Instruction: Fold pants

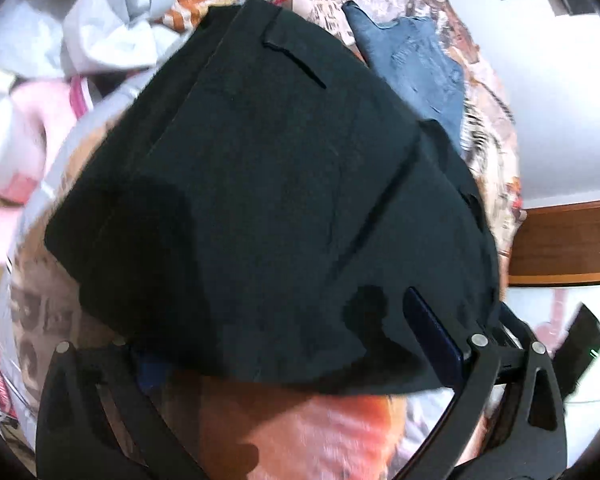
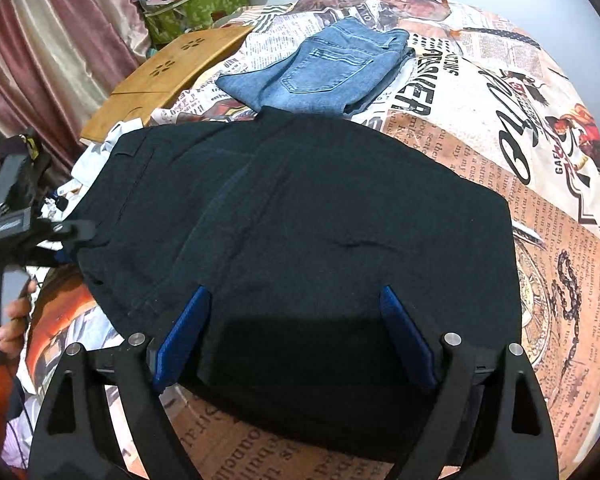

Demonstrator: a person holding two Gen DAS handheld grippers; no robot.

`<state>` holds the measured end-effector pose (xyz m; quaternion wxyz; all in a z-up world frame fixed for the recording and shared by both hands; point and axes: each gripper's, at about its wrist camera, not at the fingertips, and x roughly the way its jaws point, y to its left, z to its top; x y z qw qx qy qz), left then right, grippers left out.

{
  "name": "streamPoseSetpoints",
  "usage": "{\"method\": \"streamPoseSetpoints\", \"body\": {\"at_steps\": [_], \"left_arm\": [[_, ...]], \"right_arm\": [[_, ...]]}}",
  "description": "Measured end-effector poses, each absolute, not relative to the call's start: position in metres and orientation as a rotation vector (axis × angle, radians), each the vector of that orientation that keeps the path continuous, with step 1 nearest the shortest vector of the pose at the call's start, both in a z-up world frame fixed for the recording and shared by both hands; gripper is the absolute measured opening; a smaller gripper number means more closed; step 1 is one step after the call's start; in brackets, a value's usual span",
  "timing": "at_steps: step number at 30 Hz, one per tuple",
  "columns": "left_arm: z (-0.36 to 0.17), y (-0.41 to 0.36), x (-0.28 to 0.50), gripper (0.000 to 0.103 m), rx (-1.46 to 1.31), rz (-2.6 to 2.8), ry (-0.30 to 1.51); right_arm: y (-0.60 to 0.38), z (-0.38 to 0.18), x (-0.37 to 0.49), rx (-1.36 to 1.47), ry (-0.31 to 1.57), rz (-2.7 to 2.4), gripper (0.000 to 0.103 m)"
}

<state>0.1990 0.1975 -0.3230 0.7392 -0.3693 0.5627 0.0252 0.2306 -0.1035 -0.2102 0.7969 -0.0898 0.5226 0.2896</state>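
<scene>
Up close in the left wrist view, the folded black pants [image 1: 260, 200] lie on the newspaper-print bedspread [image 1: 488, 120]; the left gripper [image 1: 276, 344] is spread, its left finger tucked under the hem; folded jeans [image 1: 416, 64] lie just beyond. From the right wrist, the right gripper [image 2: 296, 336] hangs spread over the pants [image 2: 320, 216]; a green storage box [image 2: 196, 8] holds jumbled items, indistinct.

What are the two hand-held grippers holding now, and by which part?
Nothing is gripped. The right hand-held gripper stands open over the near edge of the black pants; the left hand-held gripper is open too, cloth covering one finger.
</scene>
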Motion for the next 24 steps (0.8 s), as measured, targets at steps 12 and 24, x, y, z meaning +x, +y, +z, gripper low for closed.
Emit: {"method": "streamPoseSetpoints", "body": {"at_steps": [12, 24], "left_arm": [[-0.292, 0.199, 0.199, 0.027, -0.535, 0.277, 1.103], [-0.176, 0.150, 0.206, 0.023, -0.283, 0.207, 0.827]], "right_arm": [[-0.107, -0.211, 0.230, -0.179, 1.121, 0.633, 0.086], [-0.148, -0.181, 0.227, -0.031, 1.064, 0.596, 0.085]]}}
